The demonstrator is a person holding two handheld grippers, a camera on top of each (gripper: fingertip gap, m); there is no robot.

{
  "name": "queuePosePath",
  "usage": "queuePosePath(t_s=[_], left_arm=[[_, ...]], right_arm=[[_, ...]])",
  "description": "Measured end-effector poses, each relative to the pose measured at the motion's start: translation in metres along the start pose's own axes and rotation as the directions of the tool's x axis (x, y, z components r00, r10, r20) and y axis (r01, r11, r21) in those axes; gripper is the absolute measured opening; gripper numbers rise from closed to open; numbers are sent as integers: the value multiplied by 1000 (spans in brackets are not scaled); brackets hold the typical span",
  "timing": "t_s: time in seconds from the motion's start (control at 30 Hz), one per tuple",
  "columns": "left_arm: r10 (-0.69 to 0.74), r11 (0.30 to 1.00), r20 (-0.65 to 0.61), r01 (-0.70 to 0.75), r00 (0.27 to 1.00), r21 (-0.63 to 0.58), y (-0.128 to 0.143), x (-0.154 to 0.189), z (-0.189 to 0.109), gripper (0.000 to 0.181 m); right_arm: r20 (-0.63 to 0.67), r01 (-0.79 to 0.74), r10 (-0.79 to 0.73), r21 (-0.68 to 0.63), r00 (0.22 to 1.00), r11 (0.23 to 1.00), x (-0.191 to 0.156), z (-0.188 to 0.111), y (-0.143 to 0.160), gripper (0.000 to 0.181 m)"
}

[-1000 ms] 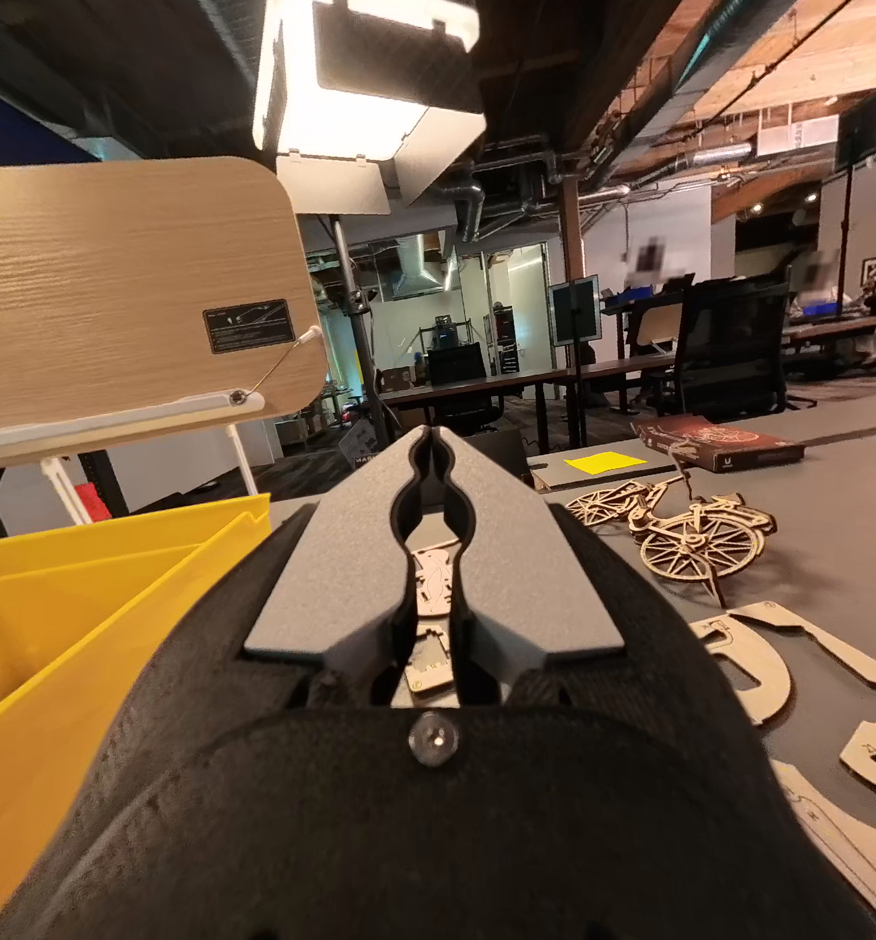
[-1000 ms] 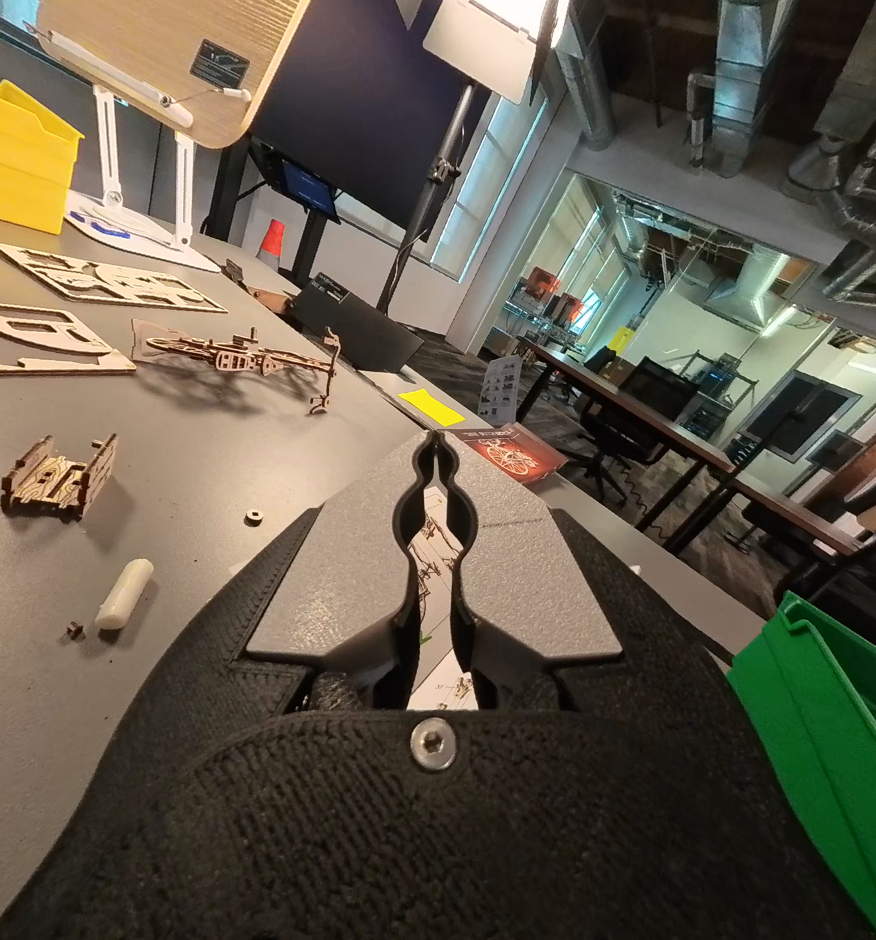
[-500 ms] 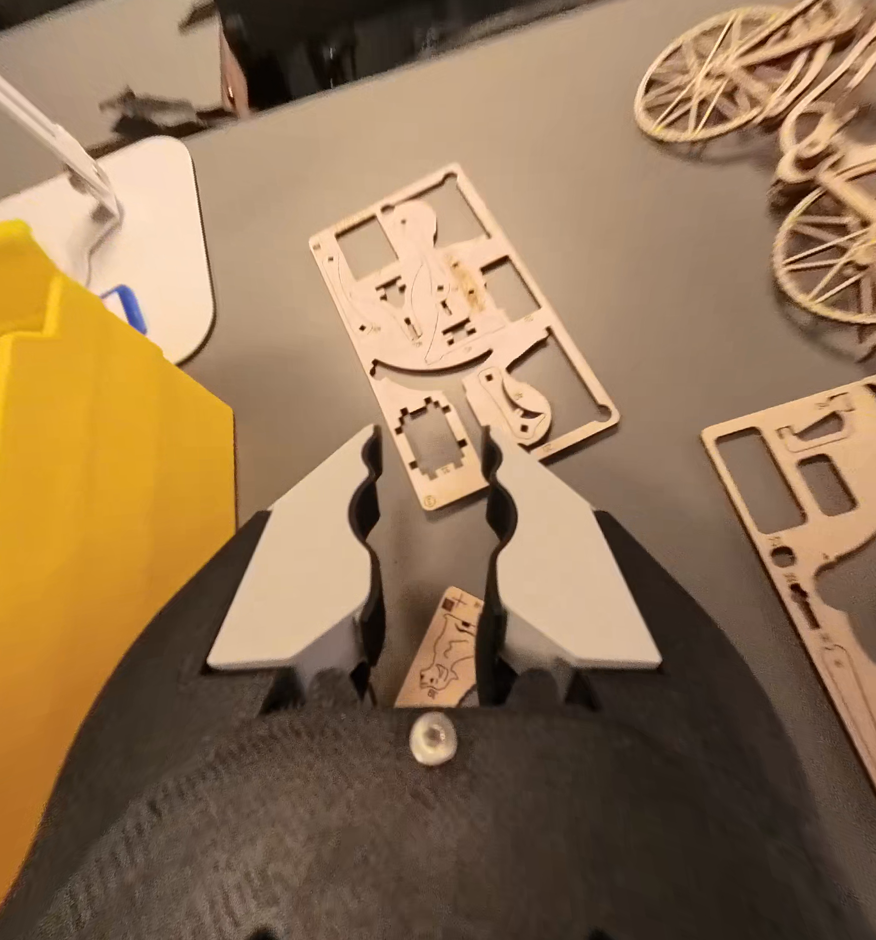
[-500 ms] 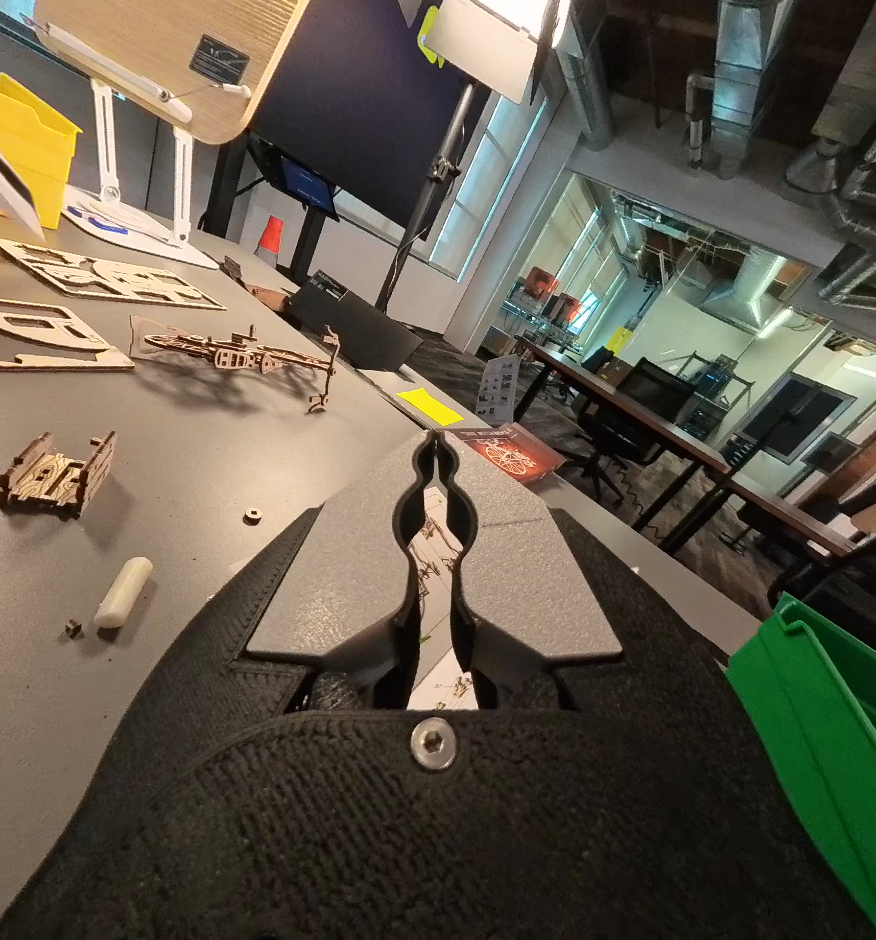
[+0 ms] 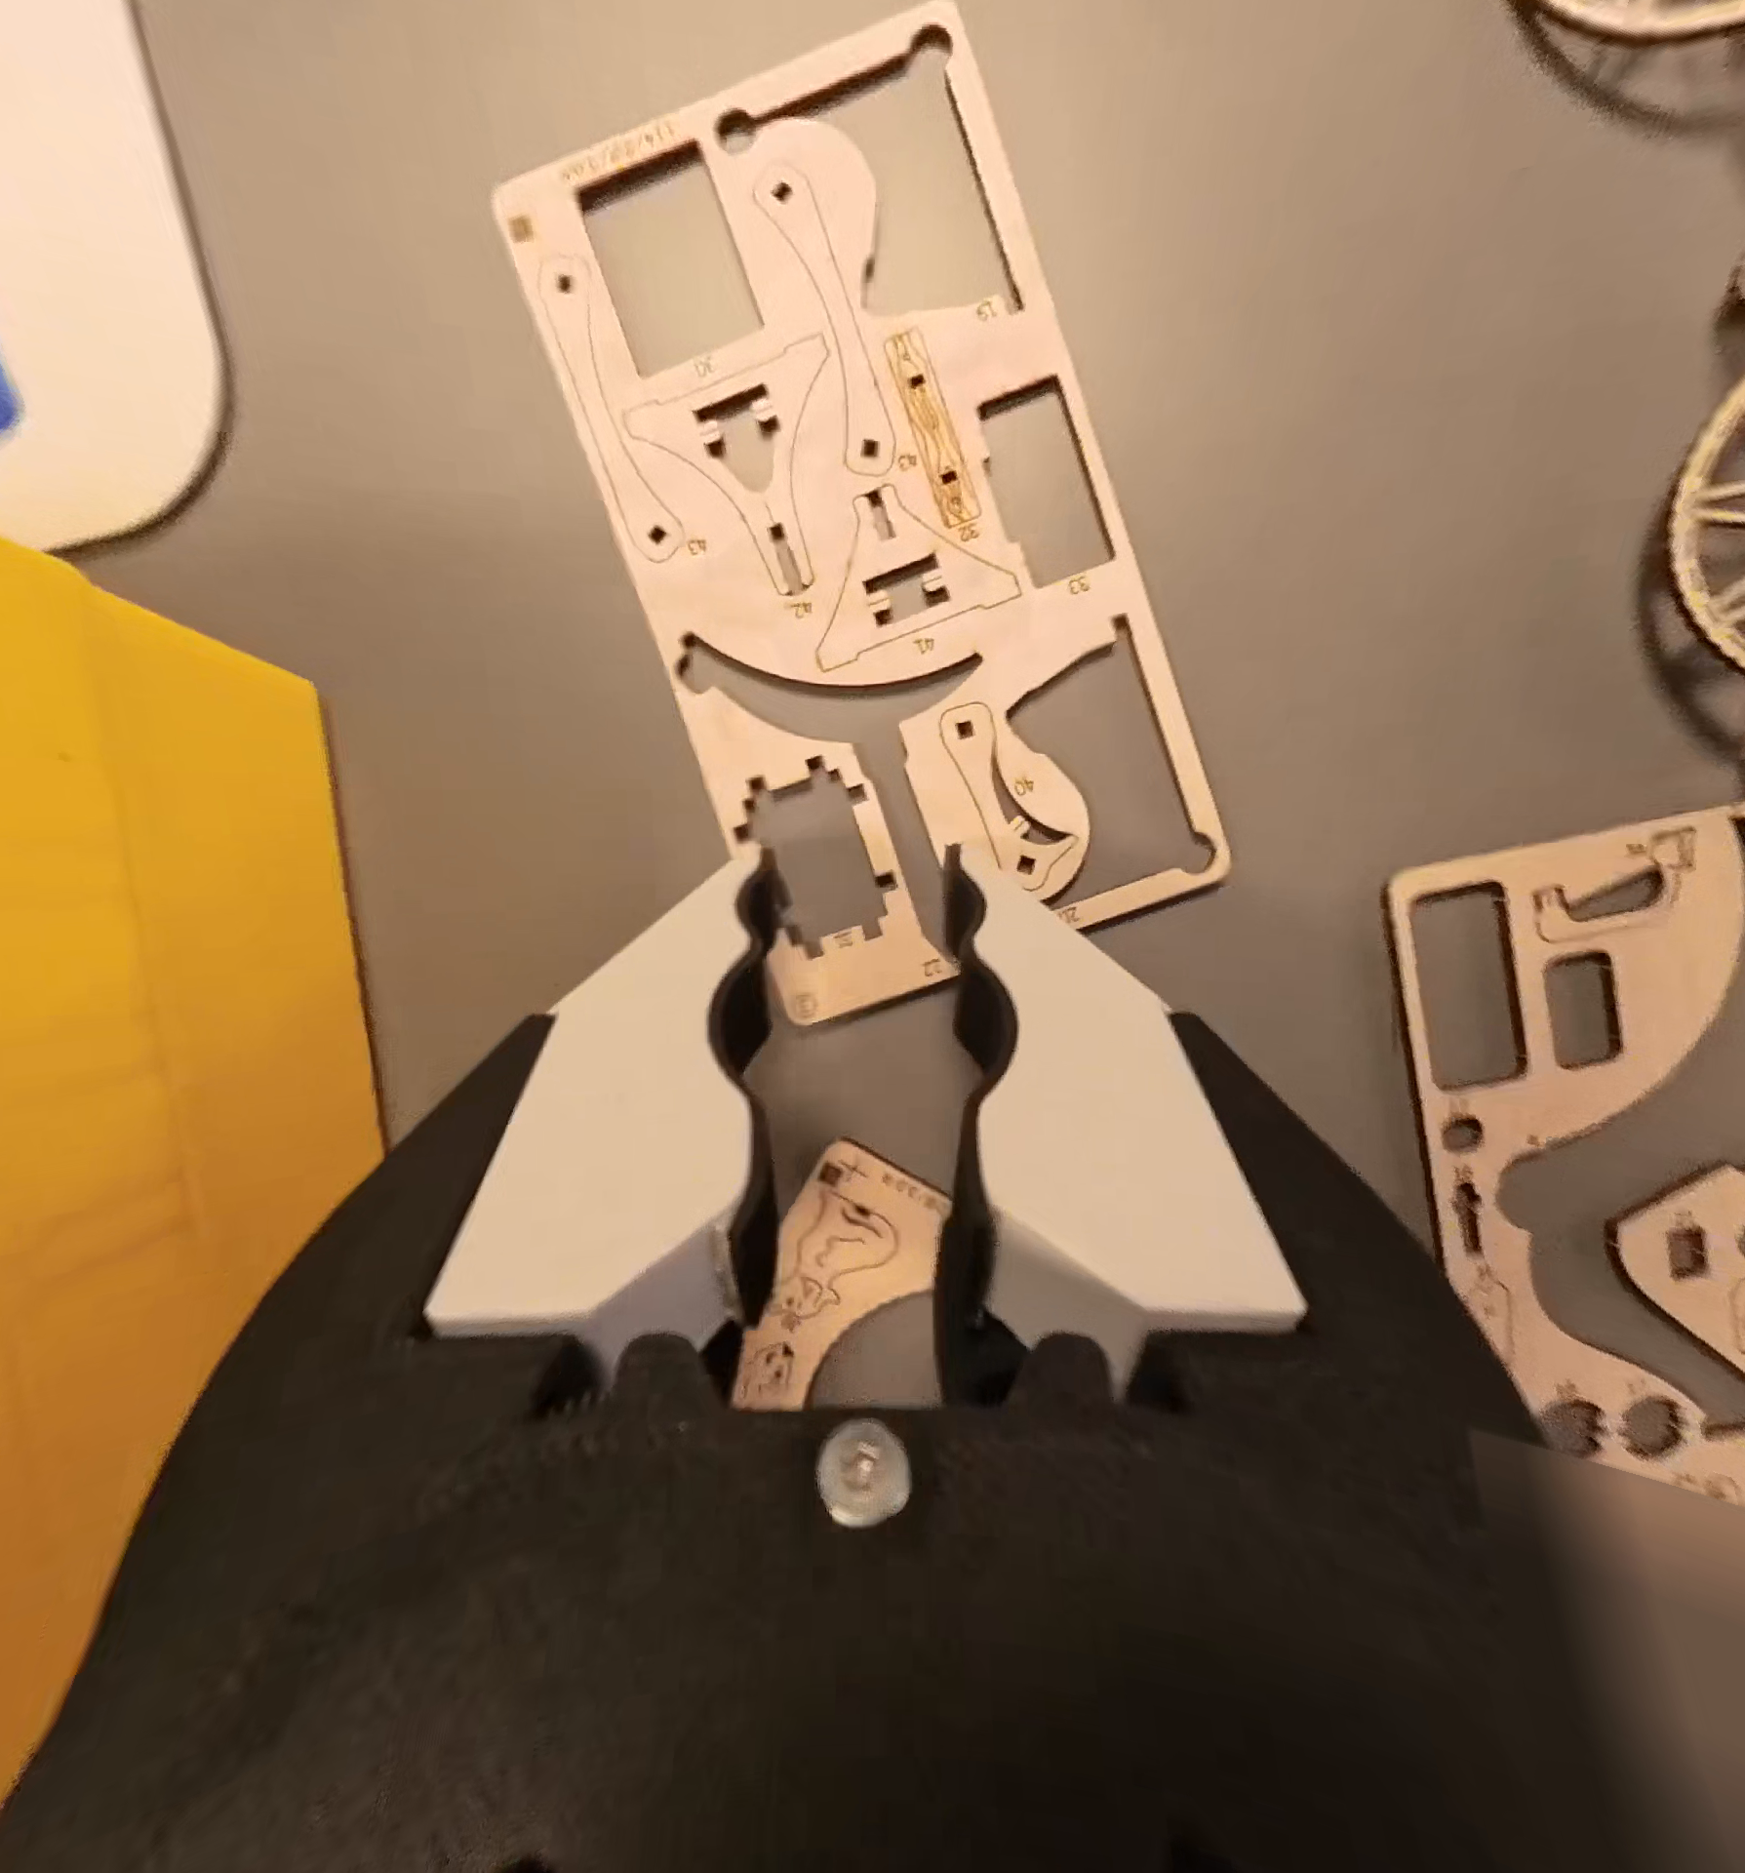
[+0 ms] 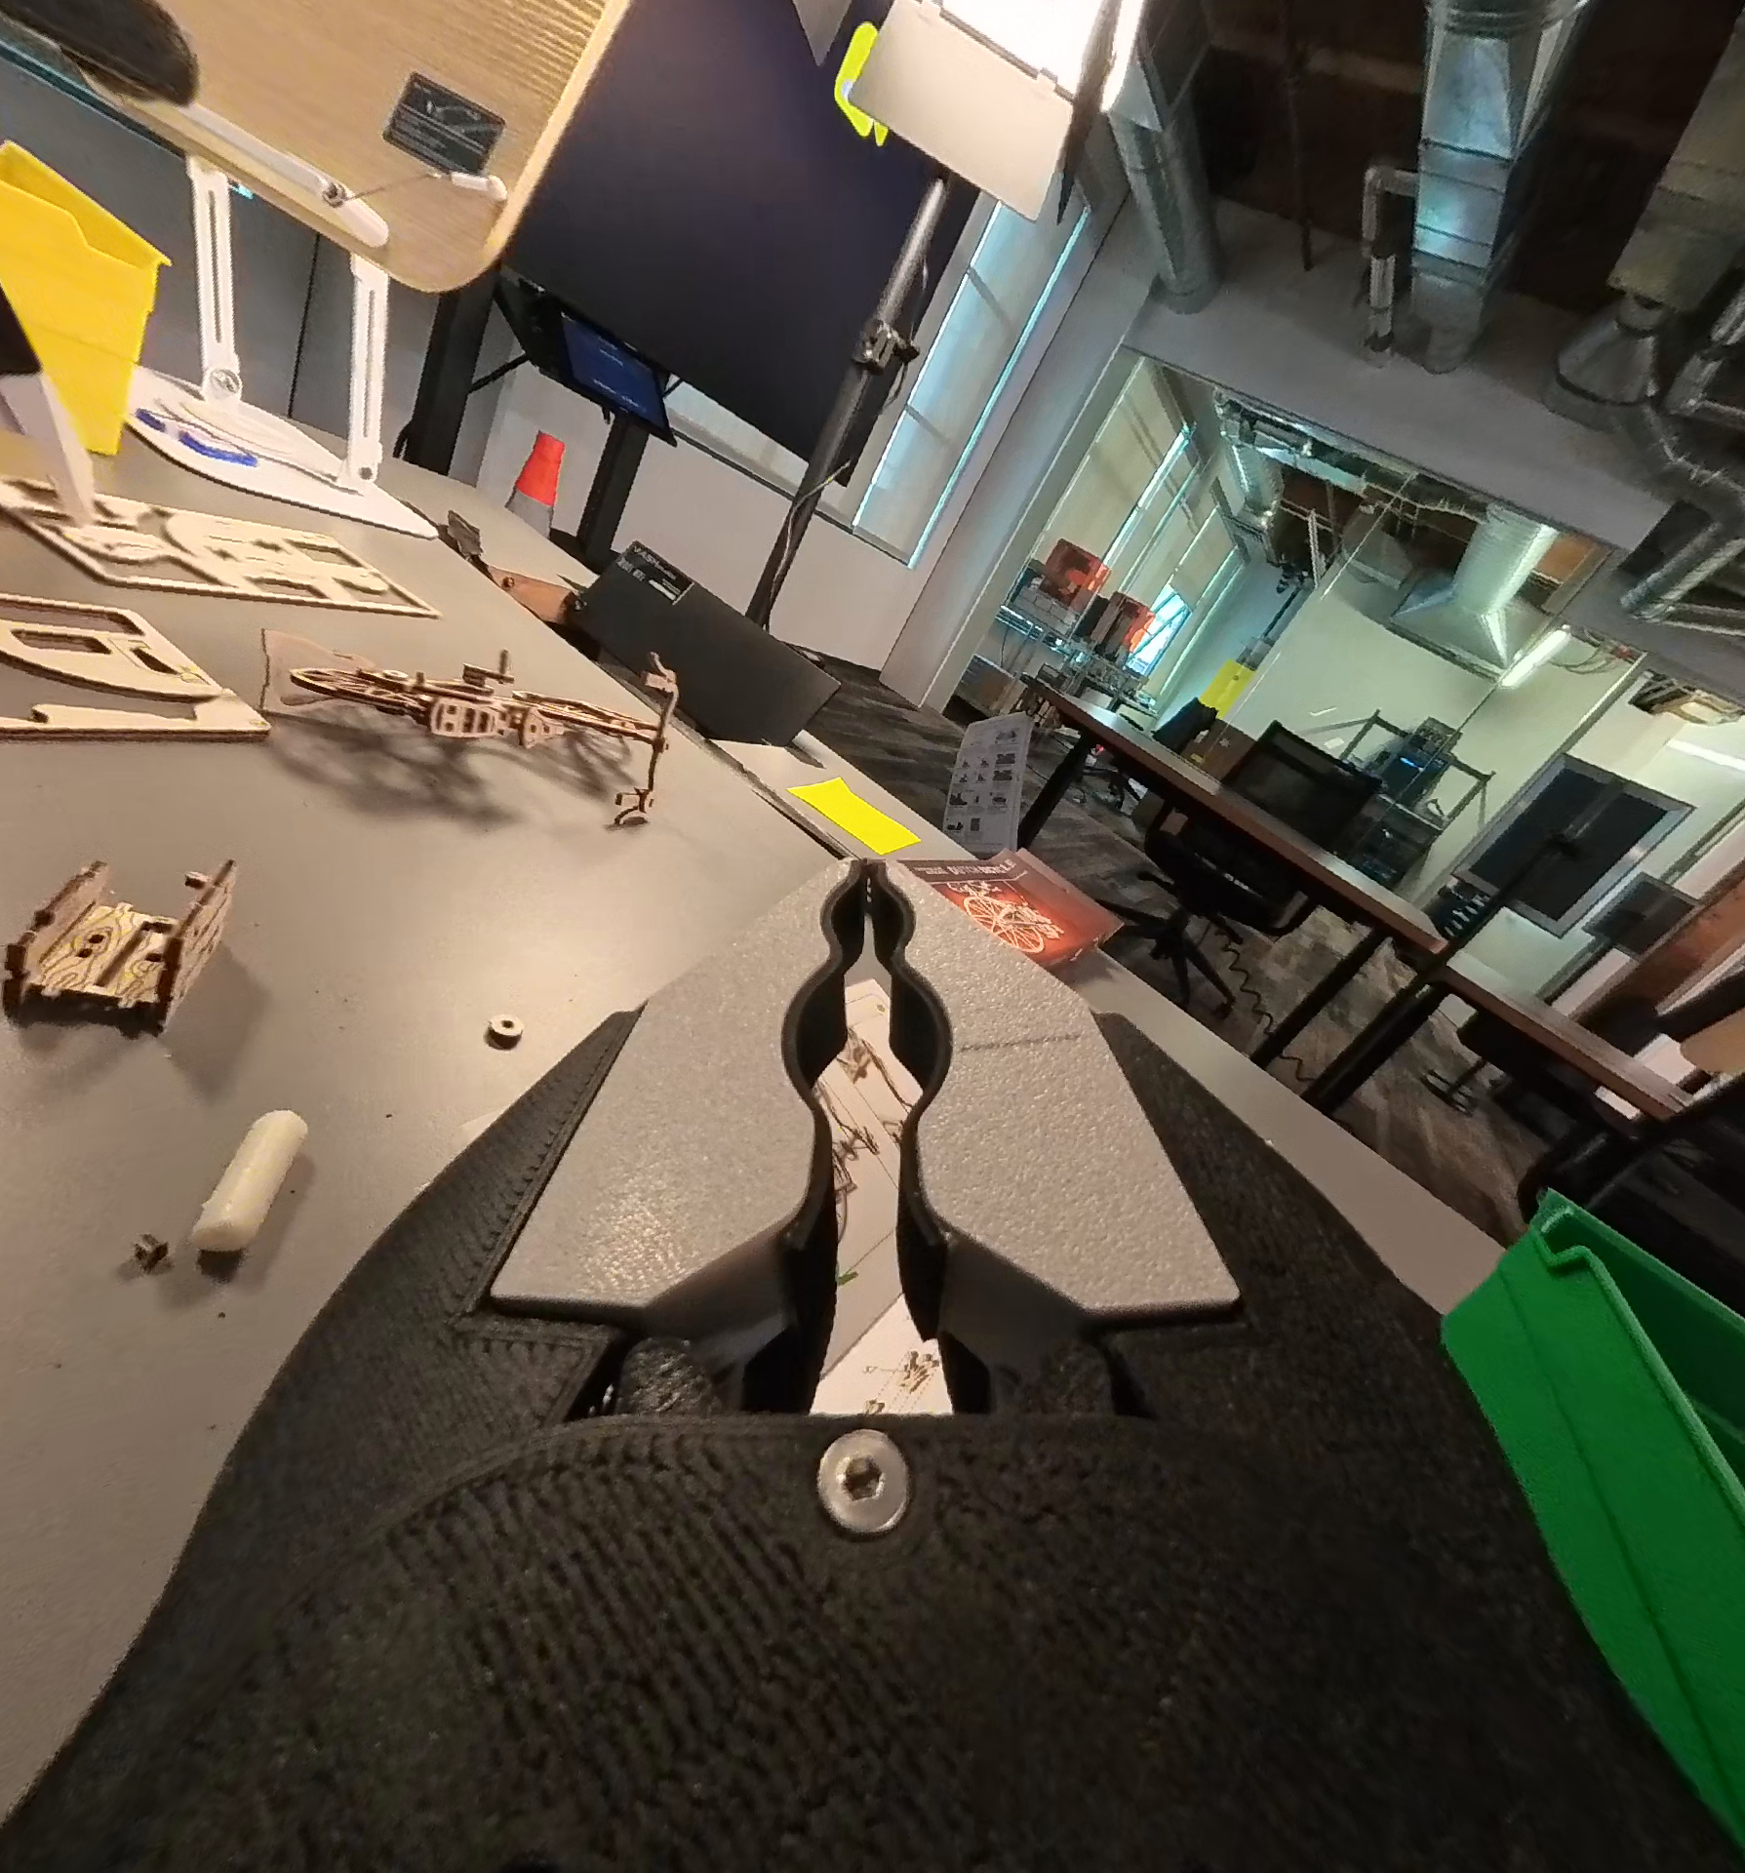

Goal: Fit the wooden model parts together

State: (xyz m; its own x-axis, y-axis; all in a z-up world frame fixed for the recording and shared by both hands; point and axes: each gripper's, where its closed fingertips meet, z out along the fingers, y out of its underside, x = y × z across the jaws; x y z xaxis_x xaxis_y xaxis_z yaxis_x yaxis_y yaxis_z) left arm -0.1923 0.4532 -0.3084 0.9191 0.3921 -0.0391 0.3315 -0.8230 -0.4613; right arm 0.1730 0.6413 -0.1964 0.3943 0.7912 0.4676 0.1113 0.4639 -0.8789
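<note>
My left gripper (image 5: 858,872) is open and points straight down at the table. Its tips straddle the near corner of a laser-cut wooden part sheet (image 5: 848,487), around a notched cut-out. A second wooden sheet (image 5: 1608,1166) lies to the right, and another wooden piece (image 5: 827,1277) shows under the gripper. My right gripper (image 6: 868,872) is shut with nothing between its tips, low over a printed paper. The right wrist view shows a left gripper finger (image 6: 47,426) coming down onto the part sheet (image 6: 189,547). A part-built wooden bicycle (image 6: 483,709) and a small wooden sub-assembly (image 6: 123,948) lie on the table.
A yellow bin (image 5: 118,1014) stands left of the sheet, with a white stand base (image 5: 57,253) behind it. A green bin (image 6: 1658,1470) is at my right. A white cylinder (image 6: 250,1181), a small ring (image 6: 506,1032) and a red box (image 6: 1020,907) lie nearby. There is about 45 cm between the tips of the two grippers. The wooden piece (image 5: 827,1277) is closer to my left gripper, around 8 cm from its tips; the right tips are 45 cm off.
My left gripper tipped from level to straight down, opened, and dropped closer over the part sheet's near corner. The right gripper stayed still and shut.
</note>
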Motion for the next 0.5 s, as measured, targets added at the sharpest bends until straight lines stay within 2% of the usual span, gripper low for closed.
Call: queuePosePath(t_s=[0.07, 0.13, 0.2, 0.27, 0.33, 0.4, 0.5], left_arm=[[0, 999, -73, -4, 997, -43, 5, 8, -2, 15], [35, 997, -96, -41, 995, -61, 8, 10, -3, 12], [128, 988, -75, -134, 989, -83, 13, 8, -5, 2], [248, 965, -48, -251, 968, -75, 16, 9, -6, 2], [358, 931, -14, -358, 934, -72, 21, 8, -8, 1], [454, 888, -34, -455, 890, -64, 28, 15, -12, 0], [556, 829, -50, -558, 829, -34, 37, 21, -17, 0]], right_arm=[[6, 5, -5, 0, 1000, 1000, -2, 0, -1, 0], [15, 17, -17, 2, 1000, 1000, -4, 0, -3, 0], [31, 44, -44, 0, 999, 999, -9, 0, -5, 0], [79, 74, -74, 4, 994, 997, -21, 1, -9, 3], [172, 85, -81, -14, 982, 996, -43, 3, -12, 8], [289, 54, -37, -52, 957, 997, -72, 8, -22, 10], [469, -72, 143, -166, 872, 984, -124, 33, -55, 11]])
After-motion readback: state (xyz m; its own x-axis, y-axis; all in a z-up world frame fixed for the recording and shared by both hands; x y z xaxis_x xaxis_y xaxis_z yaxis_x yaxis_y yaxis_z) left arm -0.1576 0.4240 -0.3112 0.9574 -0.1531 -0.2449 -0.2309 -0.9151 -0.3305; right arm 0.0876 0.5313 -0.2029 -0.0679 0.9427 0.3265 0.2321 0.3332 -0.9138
